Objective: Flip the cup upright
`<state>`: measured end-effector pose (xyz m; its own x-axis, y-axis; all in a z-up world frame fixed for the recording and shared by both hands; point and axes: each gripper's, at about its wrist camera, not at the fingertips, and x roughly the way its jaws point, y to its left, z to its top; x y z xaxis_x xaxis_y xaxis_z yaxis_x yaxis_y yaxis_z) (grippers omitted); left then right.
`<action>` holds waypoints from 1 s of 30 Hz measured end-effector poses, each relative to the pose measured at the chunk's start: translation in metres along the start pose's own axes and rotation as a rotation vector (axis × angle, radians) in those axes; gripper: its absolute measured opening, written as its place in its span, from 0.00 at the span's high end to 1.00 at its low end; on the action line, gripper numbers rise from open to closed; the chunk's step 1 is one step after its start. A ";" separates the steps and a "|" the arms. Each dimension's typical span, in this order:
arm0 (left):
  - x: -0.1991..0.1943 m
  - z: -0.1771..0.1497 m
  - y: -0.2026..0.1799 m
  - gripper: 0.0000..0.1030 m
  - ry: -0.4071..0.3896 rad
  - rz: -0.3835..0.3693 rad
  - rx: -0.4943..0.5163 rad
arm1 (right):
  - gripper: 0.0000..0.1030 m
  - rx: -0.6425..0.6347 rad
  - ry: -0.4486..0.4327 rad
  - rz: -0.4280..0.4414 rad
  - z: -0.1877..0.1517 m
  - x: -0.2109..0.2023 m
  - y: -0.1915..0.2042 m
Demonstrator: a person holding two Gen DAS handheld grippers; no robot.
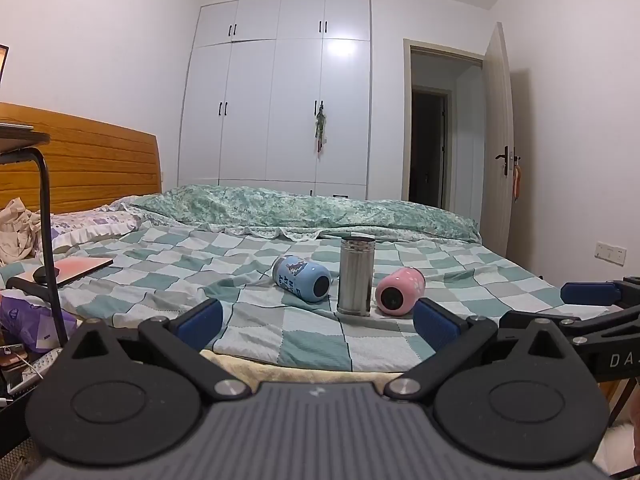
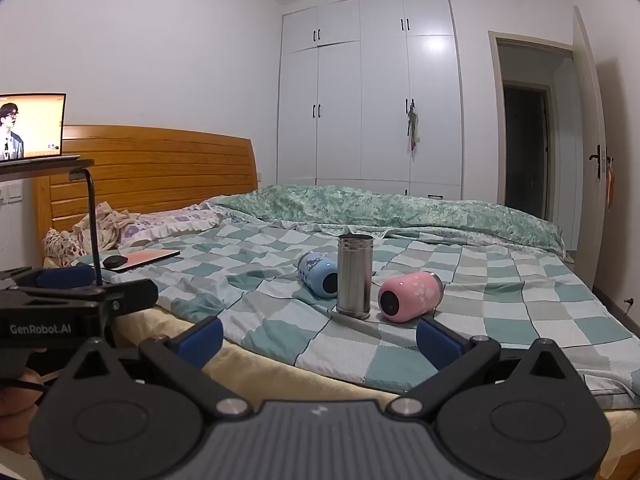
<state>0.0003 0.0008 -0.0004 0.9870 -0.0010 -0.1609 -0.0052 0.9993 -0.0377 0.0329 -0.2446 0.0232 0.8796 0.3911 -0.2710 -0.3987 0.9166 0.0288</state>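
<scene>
Three cups sit on the checked bedspread (image 1: 168,280). A blue cup (image 1: 302,278) (image 2: 320,276) lies on its side, its dark end facing me. A steel cup (image 1: 356,276) (image 2: 355,276) stands upright in the middle. A pink cup (image 1: 399,290) (image 2: 408,297) lies on its side to the right. My left gripper (image 1: 316,322) is open and empty, near the bed's front edge, short of the cups. My right gripper (image 2: 318,338) is open and empty, also short of them. Each gripper shows at the edge of the other's view.
A folded green quilt (image 1: 304,208) lies behind the cups. A laptop with a mouse (image 2: 140,258) lies on the bed at left. A black stand (image 2: 94,216) holds a lit screen (image 2: 32,126). Wooden headboard (image 2: 160,172), white wardrobe (image 1: 280,92), open door at right.
</scene>
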 end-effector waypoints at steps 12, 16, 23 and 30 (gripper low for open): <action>0.003 -0.002 -0.004 0.00 0.000 0.000 0.001 | 0.00 -0.003 -0.006 -0.001 0.000 0.000 0.000; 0.001 -0.001 -0.001 0.00 0.000 0.000 0.002 | 0.00 -0.004 -0.005 -0.002 0.000 0.000 0.000; 0.001 -0.001 -0.002 0.00 0.000 0.000 0.000 | 0.00 -0.003 -0.005 -0.001 -0.001 0.000 0.000; 0.001 0.000 -0.001 0.00 0.001 0.000 0.000 | 0.00 -0.003 -0.005 -0.001 0.000 -0.001 0.000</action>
<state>0.0010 -0.0004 -0.0010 0.9868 -0.0011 -0.1618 -0.0051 0.9993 -0.0380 0.0321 -0.2444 0.0229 0.8811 0.3906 -0.2666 -0.3986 0.9168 0.0261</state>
